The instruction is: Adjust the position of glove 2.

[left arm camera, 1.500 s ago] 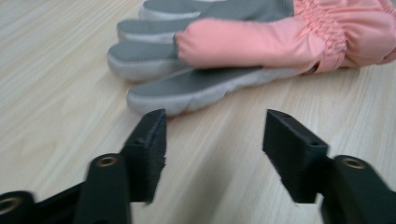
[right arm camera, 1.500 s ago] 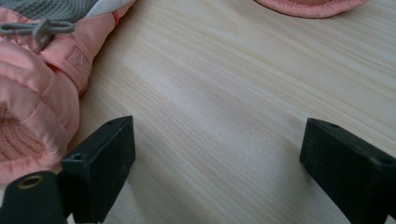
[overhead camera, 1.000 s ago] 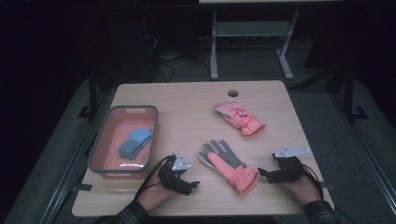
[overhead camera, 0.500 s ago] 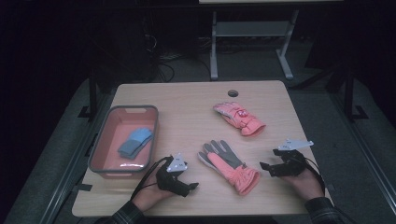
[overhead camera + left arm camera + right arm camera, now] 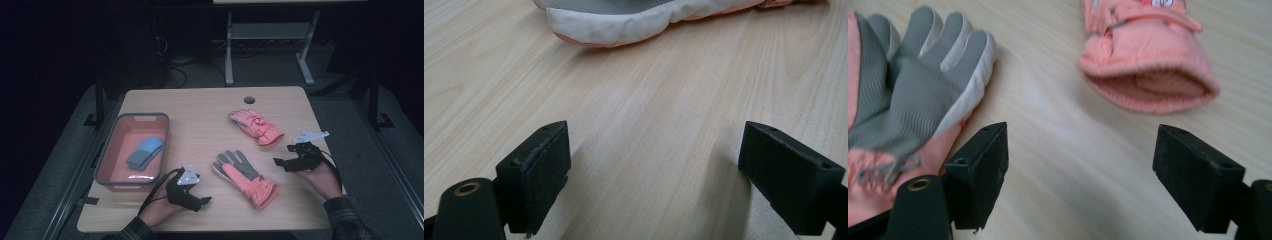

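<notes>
Two pink gloves lie on the wooden table (image 5: 200, 115). The near glove (image 5: 245, 176) lies palm up, grey palm showing, its cuff toward the front edge. The far glove (image 5: 256, 126) lies palm down to its right rear. My left gripper (image 5: 204, 201) rests open at the front left, pointing right toward the near glove's white edge (image 5: 614, 22). My right gripper (image 5: 279, 163) hovers open at the right edge, pointing left. Its jaws frame bare wood between the grey palm (image 5: 903, 95) and the far glove's open cuff (image 5: 1150, 80).
A grey-rimmed pink bin (image 5: 107, 157) at the table's left holds a folded blue cloth (image 5: 145, 152). A cable hole (image 5: 248, 99) sits near the table's back edge. Dark floor and a white table frame (image 5: 270, 40) lie beyond.
My right gripper has lifted and moved slightly back along the right edge. The left gripper has shifted a little toward the front. Both gloves lie where they were.
</notes>
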Available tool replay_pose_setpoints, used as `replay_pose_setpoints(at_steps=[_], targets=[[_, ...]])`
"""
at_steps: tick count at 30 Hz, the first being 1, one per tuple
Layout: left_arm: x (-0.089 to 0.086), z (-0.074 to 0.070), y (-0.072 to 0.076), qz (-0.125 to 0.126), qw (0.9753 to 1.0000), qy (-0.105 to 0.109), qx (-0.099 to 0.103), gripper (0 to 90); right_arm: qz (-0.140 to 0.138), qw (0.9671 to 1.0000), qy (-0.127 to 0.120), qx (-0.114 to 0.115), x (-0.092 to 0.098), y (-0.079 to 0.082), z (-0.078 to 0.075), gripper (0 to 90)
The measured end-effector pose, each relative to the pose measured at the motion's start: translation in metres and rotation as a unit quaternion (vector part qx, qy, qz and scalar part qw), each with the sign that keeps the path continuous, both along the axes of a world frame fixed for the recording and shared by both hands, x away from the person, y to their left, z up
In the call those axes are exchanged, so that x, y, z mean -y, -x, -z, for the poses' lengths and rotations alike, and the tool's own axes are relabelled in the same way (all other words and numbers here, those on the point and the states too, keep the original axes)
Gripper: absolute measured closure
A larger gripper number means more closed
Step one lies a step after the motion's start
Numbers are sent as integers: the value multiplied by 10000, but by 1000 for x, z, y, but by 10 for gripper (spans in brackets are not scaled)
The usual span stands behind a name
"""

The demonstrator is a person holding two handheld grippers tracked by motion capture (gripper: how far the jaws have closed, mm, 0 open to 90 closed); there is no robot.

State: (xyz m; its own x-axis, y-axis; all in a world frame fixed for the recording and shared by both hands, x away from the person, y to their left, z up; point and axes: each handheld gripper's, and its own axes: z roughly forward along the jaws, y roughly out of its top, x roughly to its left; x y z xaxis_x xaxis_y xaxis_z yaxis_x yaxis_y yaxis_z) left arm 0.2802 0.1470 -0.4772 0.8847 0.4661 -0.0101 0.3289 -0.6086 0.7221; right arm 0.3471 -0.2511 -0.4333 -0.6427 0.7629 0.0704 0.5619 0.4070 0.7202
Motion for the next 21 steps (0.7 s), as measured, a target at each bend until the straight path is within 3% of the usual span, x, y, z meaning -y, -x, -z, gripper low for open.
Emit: replay_pose_setpoints(at_steps=[10,14,15,17,21], targets=[[0,0,0,-5,10000,8,-2,126,7,9998,30,190,-11,-34,-18,212],[0,0,0,-5,10000,6,-2,126,163,9997,-25,161,-12,-59,-18,183],[0,0,0,-3,10000,5,-1,126,163,9997,-25,161,-12,-59,-18,183],[0,0,0,14,10000,-21,3,126,184,9998,12,30,-15,-76,-15,145],[0,0,0,4,10000,-2,-2,126,230,9997,80,-65,-20,-88,-12,130]])
